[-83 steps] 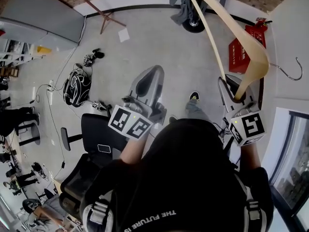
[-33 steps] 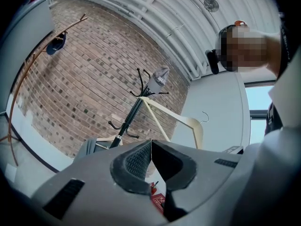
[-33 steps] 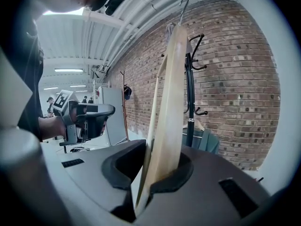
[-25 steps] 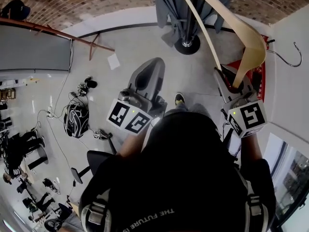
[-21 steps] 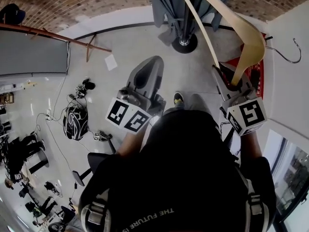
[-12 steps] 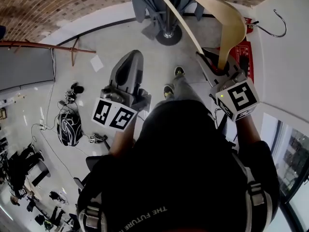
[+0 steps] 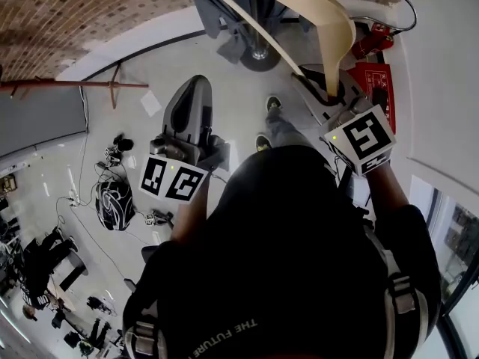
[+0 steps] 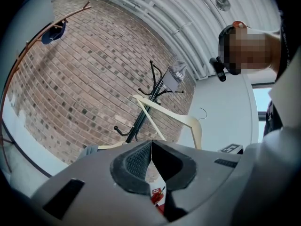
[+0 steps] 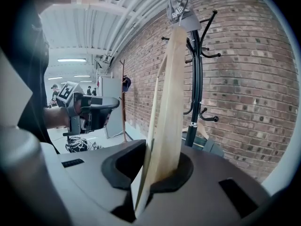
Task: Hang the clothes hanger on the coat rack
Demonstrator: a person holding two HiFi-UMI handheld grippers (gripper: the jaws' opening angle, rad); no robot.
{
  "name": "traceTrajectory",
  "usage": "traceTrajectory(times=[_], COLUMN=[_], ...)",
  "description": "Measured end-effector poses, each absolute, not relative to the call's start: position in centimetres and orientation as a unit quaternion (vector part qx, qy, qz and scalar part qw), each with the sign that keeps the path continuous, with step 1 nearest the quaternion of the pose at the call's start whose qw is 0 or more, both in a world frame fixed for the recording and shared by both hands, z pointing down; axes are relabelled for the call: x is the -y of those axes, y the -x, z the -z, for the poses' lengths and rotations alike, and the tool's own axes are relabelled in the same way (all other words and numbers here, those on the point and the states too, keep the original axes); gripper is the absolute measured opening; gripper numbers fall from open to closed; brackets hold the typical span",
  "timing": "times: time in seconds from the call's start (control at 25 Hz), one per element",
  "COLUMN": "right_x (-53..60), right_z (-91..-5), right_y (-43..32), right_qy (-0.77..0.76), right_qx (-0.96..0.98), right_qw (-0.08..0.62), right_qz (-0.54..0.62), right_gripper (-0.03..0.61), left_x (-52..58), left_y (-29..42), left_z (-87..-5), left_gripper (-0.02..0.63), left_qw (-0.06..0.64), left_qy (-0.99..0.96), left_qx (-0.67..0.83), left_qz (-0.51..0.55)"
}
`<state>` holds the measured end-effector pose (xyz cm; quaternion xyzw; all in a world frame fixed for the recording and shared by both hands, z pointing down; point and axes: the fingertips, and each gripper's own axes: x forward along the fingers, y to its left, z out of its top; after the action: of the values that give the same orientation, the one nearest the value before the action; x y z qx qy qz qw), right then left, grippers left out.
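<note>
Head view, change over 3.3 s: coat rack (image 7: 258, 21) base nearer person's feet, shifted left. Brick wall (image 7: 75, 13) fills more of upper frame. Right gripper (image 7: 328, 96) with clothes hanger (image 7: 329, 28) moved up-left, hook (image 7: 400, 10) now near top edge. Left gripper (image 7: 193, 96) moved left.

Smooth pale wood hanger (image 9: 169, 102); coat rack (image 9: 199, 79) seemingly black metal; rough brick wall (image 9: 249, 79)

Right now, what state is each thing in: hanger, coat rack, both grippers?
Hanger: gripped at one end, not hung.
Coat rack: upright, grey cloth on it.
Left gripper: shut, empty.
Right gripper: shut on the hanger.
</note>
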<state>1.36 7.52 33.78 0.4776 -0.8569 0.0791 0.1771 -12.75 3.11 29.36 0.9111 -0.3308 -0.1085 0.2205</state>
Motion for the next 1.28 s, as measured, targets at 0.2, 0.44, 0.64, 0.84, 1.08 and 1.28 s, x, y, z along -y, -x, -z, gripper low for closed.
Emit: traceTrajectory(times=[0.2,0.44,0.64,0.84,1.08,1.28], right_x=[-3.9,0.1,2.1,3.4,4.6,5.9], right_z=[-34.1,-35.6,-38.2,-40.8,-44.2,-46.0], right_y=[-2.9,-4.3,-4.8,-4.9,-5.8,-6.9], right_qy=[-0.461,-0.424,-0.384,-0.342,-0.318,-0.307], right_qx=[0.863,0.874,0.882,0.891,0.890,0.885], right_qw=[0.193,0.225,0.263,0.290,0.317,0.339], right_qz=[-0.074,-0.075,-0.076,-0.075,-0.083,-0.084], right_gripper=[0.051,0.051,0.051,0.051,0.052,0.051], left_x=[1.1,5.5,7.8,9.2,9.8,10.2], left_y=[11.1,10.2,9.8,8.9,8.5,8.2], left_z=[-28.7,-28.0,-28.4,-28.1,-28.5,-28.5], left_gripper=[0.021,0.020,0.020,0.020,0.020,0.020], left_qw=[0.214,0.208,0.209,0.201,0.198,0.195], left_qy=[-0.908,-0.897,-0.889,-0.884,-0.877,-0.873], left_qx=[0.341,0.371,0.392,0.406,0.425,0.434], left_qz=[0.114,0.118,0.115,0.110,0.109,0.105])
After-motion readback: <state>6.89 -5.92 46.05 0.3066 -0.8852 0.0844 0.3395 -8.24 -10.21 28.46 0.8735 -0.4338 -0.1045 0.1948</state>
